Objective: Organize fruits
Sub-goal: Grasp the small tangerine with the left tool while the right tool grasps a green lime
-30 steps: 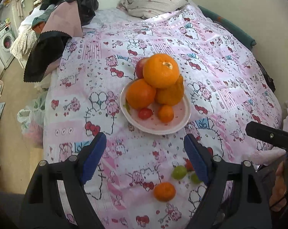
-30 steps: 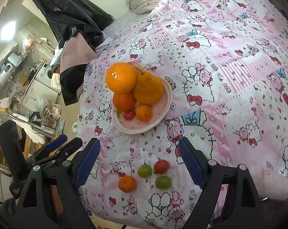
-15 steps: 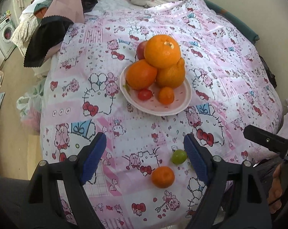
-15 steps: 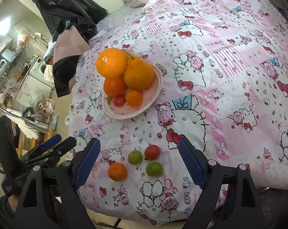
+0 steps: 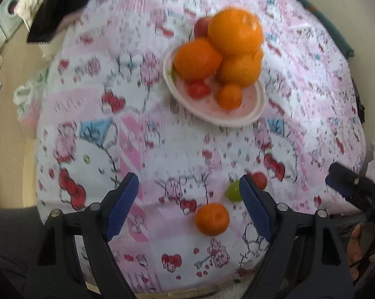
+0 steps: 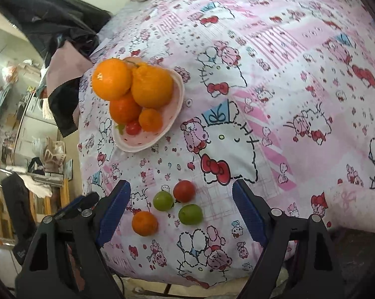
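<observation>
Pink cartoon-print cloth (image 6: 274, 79) covers the counter in both wrist views; left wrist view is motion-blurred.

Left to right, right wrist view:
- Left hand-held gripper (image 6: 75, 205) at far left edge, only its dark tips in view here. In its own view the left hand-held gripper (image 5: 187, 205) stands wide open, blue pads empty, hovering above the near edge of the cloth.
- Pink plate (image 6: 173, 114) upper left of centre, stacked: large orange (image 6: 112, 79) on top, bumpy-topped orange (image 6: 152, 86) beside it, third orange (image 6: 124, 108) beneath, small mandarin (image 6: 150, 120) and cherry tomato (image 6: 133, 127) at the plate's front.
- Loose group near the front edge, well apart from the plate: loose mandarin (image 6: 145, 223) leftmost, green fruit (image 6: 163, 200) just behind it, red tomato (image 6: 184, 190) beside that, second green fruit (image 6: 190, 214) in front of the tomato.
- Right hand-held gripper (image 6: 181, 210) wide open, holding nothing; the loose group lies between its pads in the frame, no contact seen.

Left wrist view: loose mandarin (image 5: 212, 219) sits between the open pads; one green fruit (image 5: 233, 194) partly hidden by the right pad.
</observation>
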The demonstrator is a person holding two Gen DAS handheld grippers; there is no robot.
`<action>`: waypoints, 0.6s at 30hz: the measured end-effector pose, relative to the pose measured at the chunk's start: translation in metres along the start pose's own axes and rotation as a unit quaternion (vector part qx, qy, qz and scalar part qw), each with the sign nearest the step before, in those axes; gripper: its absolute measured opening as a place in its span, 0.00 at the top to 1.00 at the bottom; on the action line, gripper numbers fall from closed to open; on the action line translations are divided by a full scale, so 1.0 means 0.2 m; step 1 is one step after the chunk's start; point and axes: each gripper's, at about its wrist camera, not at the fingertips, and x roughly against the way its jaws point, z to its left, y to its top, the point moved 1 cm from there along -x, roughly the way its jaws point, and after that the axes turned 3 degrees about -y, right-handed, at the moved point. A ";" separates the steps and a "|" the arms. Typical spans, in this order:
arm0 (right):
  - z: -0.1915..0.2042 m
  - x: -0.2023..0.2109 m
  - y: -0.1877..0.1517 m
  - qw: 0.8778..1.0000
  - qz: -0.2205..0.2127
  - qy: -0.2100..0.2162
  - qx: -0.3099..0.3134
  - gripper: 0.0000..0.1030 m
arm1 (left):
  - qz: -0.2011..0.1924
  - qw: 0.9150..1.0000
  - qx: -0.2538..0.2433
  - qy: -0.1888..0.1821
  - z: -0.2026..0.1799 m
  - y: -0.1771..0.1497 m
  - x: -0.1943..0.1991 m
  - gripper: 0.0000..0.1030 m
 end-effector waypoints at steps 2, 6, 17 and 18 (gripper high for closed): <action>0.00 -0.02 0.00 1.000 0.003 -0.004 0.002 0.16 | 0.035 0.999 0.006 -0.008 -0.01 -0.03 -0.07 0.24; 0.02 -0.04 0.01 1.000 0.007 -0.009 0.009 0.16 | 0.096 0.994 -0.041 -0.007 -0.11 -0.14 -0.20 0.24; 0.01 -0.12 -0.01 0.999 0.041 -0.029 0.016 0.16 | 0.137 0.983 -0.117 0.022 -0.24 -0.26 -0.34 0.61; 0.01 -0.15 -0.02 0.998 0.055 -0.036 0.020 0.16 | 0.136 0.983 -0.121 0.023 -0.24 -0.26 -0.34 0.61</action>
